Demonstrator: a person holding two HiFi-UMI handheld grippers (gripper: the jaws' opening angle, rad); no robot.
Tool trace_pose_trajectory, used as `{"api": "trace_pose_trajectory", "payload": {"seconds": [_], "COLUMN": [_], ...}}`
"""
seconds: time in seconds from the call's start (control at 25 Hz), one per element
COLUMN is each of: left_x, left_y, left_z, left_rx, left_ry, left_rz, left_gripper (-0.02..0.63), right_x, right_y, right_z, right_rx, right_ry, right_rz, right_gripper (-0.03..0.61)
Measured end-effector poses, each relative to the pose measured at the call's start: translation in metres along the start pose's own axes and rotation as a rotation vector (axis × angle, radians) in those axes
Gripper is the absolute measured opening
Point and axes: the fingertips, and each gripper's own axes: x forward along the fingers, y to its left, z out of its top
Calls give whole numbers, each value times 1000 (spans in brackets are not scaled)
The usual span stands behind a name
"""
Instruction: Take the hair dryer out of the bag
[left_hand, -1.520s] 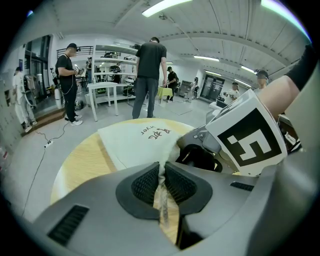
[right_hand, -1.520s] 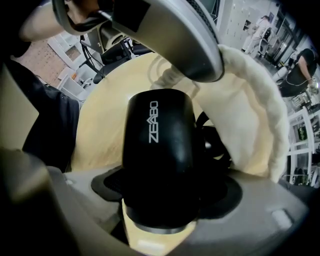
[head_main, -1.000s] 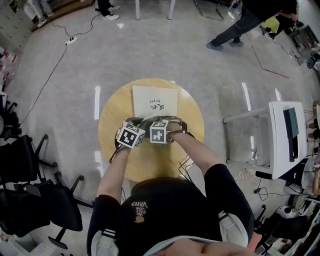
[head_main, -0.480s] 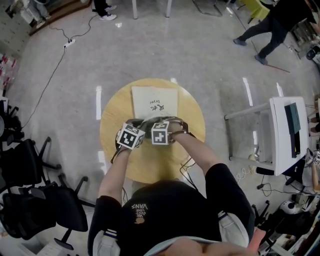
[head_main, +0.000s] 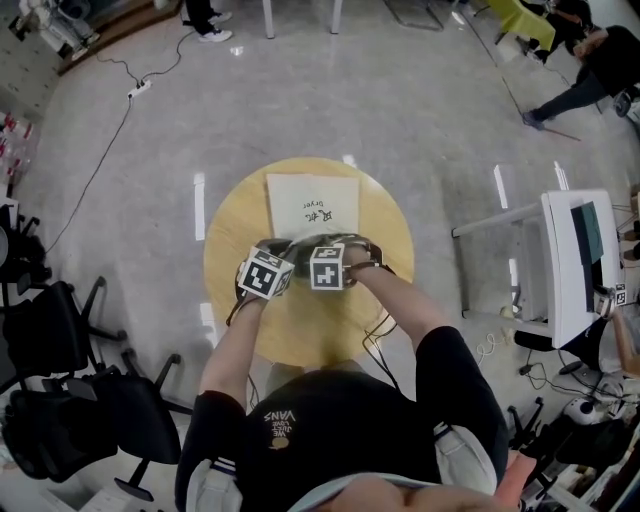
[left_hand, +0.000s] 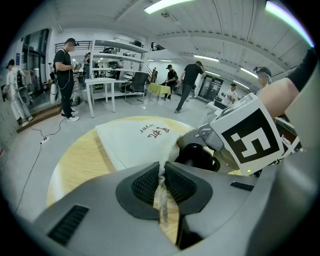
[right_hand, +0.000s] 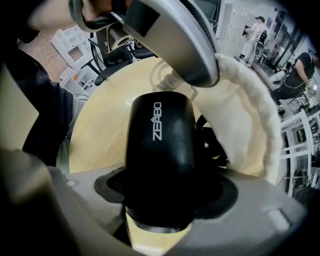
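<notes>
Round wooden desk (head_main: 225, 250) on a grey workshop floor, both hands over it. At left, left gripper (left_hand: 161, 175), fingers clenched on a fold of the white bag (left_hand: 132, 142) at its mouth. Anchor there and pull gently back to hold the opening wide. At right, right gripper (right_hand: 159, 197) pointing down, fingers grasping the black hair dryer (right_hand: 159, 135), which sits at the bag's mouth, ringed by the cloth rim. Lift straight up, slowly, and watch for snags on that rim.

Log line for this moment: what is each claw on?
left claw: shut on bag edge | right claw: shut on hair dryer | hair dryer: at bag mouth | bag: on table
</notes>
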Motion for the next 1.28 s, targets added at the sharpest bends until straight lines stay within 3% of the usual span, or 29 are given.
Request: {"api": "trace_pose_trajectory", "payload": {"seconds": [0.6, 1.0, 1.28], "left_x": [-8, -11, -17], "left_y": [-2, -3, -2], "left_z": [-2, -4, -8], "left_rx": [10, 29, 38], "left_ry": [-7, -3, -6], "left_rz": [-28, -38, -39], "left_gripper": [43, 43, 43], "right_x": [-21, -34, -32], "right_y": [27, 71, 98], "right_z": [14, 27, 38], "right_rx": [80, 123, 146], "right_ry": [-79, -127, -133], "right_rz": [103, 200, 221], "right_gripper": [350, 350, 350]}}
